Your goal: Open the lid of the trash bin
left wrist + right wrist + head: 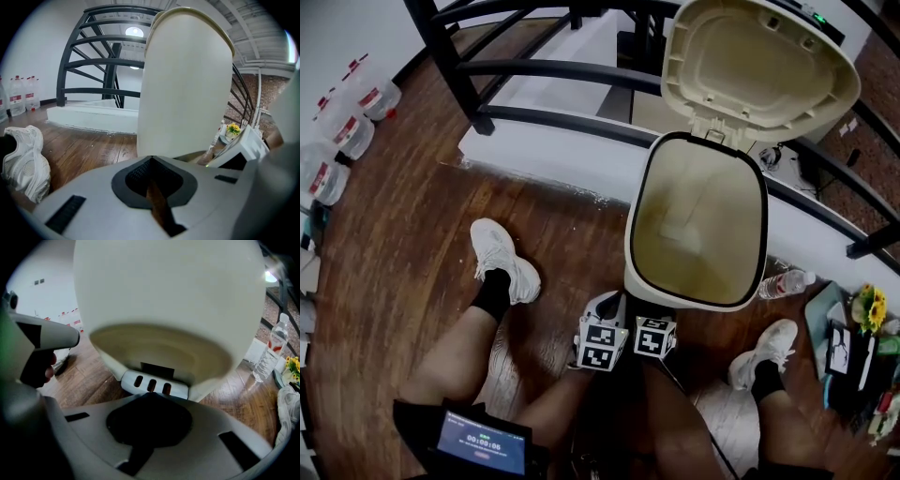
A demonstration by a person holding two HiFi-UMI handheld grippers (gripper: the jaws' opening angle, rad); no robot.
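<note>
The cream trash bin (698, 225) stands on the wood floor with its lid (759, 66) swung up and back, so the empty inside shows. Both grippers sit low at the bin's front base, their marker cubes side by side between my legs. My left gripper (150, 161) is shut with nothing in it, just left of the bin body (185, 84). My right gripper (150, 397) is shut too, its tip against the grey foot pedal (152, 384) under the bin (164, 287). In the head view the bin's rim hides the pedal.
A black curved railing (544, 70) and a white ledge (553, 155) run behind the bin. A small water bottle (786, 281) lies right of it, near yellow flowers (870, 307). Large water jugs (342, 131) stand far left. My shoes (502, 258) (764, 352) flank the grippers.
</note>
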